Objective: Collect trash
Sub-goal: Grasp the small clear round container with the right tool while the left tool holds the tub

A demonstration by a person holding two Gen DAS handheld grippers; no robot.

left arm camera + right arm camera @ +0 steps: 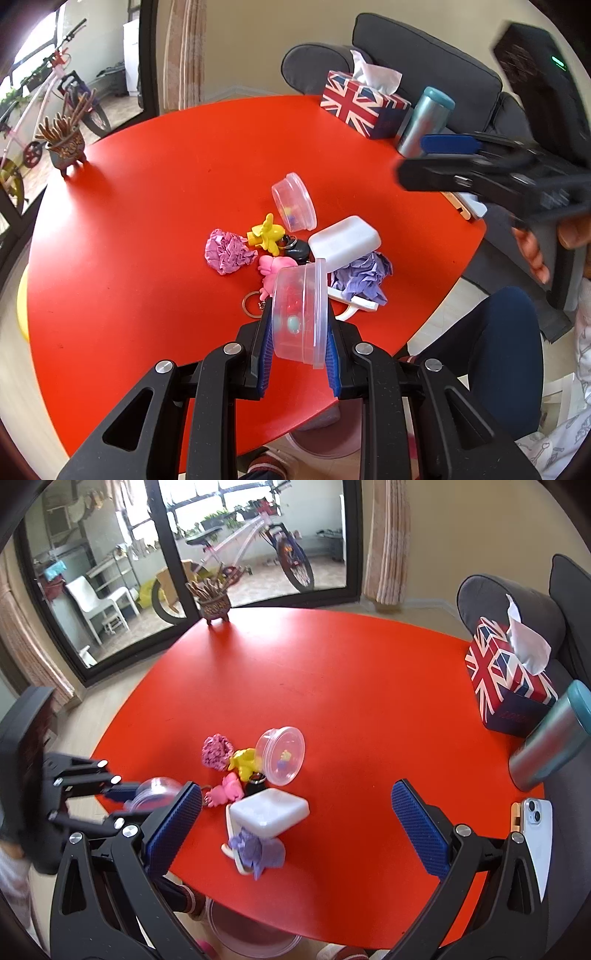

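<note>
My left gripper is shut on a clear round plastic container with small coloured bits inside, held just above the red table. The right wrist view shows that left gripper and its container at the table's near-left edge. Crumpled pink paper and crumpled purple paper lie in the pile. A second clear container lies on its side. My right gripper hangs open above the white box, holding nothing.
Yellow and pink toy keychains lie in the pile. A flag tissue box, a steel tumbler and a phone stand at the right edge. A plant pot stands far back. A pinkish bin sits below the near edge.
</note>
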